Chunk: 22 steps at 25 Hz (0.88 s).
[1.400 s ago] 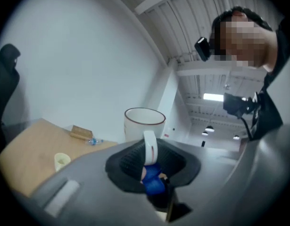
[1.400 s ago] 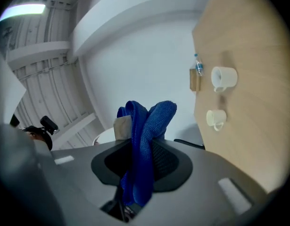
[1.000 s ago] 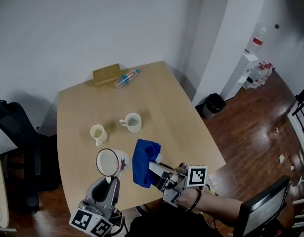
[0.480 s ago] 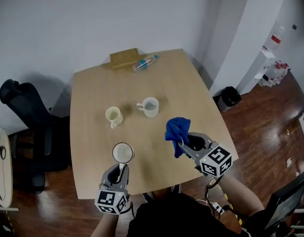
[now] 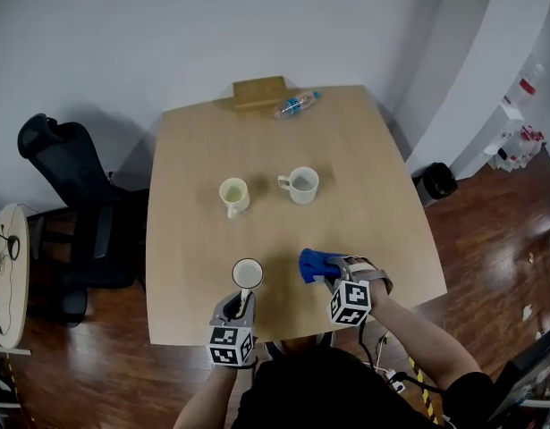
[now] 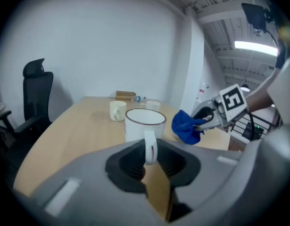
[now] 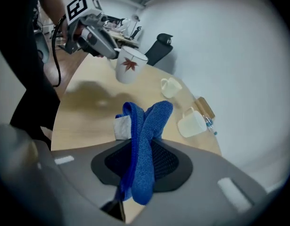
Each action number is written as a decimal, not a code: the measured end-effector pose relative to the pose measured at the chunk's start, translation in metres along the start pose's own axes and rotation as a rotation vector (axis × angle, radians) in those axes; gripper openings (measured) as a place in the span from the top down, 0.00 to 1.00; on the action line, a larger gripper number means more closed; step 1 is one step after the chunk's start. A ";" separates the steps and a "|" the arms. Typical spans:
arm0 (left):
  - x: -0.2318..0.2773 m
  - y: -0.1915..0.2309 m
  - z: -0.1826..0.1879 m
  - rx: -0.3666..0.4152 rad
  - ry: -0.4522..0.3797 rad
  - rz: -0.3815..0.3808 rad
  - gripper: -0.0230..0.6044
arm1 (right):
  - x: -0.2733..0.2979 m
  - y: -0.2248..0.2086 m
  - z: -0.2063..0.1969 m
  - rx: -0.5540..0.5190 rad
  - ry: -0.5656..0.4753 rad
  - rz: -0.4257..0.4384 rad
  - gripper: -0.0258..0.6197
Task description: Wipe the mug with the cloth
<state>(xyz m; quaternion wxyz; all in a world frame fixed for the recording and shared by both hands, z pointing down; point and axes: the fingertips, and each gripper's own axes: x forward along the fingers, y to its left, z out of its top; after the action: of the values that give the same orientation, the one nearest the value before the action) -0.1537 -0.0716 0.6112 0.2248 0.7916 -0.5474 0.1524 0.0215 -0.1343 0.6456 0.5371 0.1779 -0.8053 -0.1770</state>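
1. The mug (image 5: 248, 273) is white with a dark rim and a red leaf mark on its side.
2. The cloth (image 5: 316, 264) is bright blue with a white tag.
3. The left gripper (image 5: 245, 295) and right gripper (image 5: 328, 271) are grey with black pads. Their cubes carry black-and-white square markers.
4. The table (image 5: 364, 186) is pale wood.
5. The cup (image 5: 233, 195) at 11 o'clock from the mug is pale yellow. The second cup (image 5: 301, 184) at 1 o'clock is white.
6. At the table's 12 o'clock edge, the block (image 5: 260, 92) is tan and the bottle (image 5: 297, 105) is clear with a blue label.
7. The chair (image 5: 73, 213) is black and the floor (image 5: 489, 239) is dark red-brown boards.

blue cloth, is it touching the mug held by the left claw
Apart. The head view shows a strip of bare table between the blue cloth and the mug.
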 end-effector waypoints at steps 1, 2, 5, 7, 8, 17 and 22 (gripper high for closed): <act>0.001 0.002 -0.003 -0.018 -0.004 0.001 0.86 | 0.006 0.006 0.000 -0.030 0.012 0.014 0.79; 0.002 0.004 -0.007 -0.033 -0.009 0.002 0.86 | 0.012 0.011 -0.001 -0.055 0.024 0.027 0.79; 0.004 0.011 -0.020 -0.057 -0.008 0.008 0.86 | 0.026 0.030 -0.006 -0.130 0.068 0.069 0.79; 0.005 0.016 -0.028 -0.051 0.009 0.015 0.86 | 0.034 0.040 -0.010 -0.186 0.096 0.086 0.79; 0.006 0.018 -0.033 -0.043 0.018 0.017 0.86 | 0.038 0.045 -0.013 -0.208 0.105 0.089 0.79; 0.005 0.021 -0.059 -0.040 0.059 0.026 0.85 | 0.043 0.064 -0.020 -0.166 0.062 0.150 0.68; 0.005 0.005 -0.062 -0.045 0.085 -0.040 0.70 | 0.022 0.052 -0.015 0.035 0.010 0.134 0.57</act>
<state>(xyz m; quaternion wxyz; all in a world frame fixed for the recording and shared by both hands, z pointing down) -0.1568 -0.0447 0.6672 0.2686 0.7900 -0.5247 0.1688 0.0224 -0.1007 0.6930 0.5487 0.1336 -0.8157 -0.1256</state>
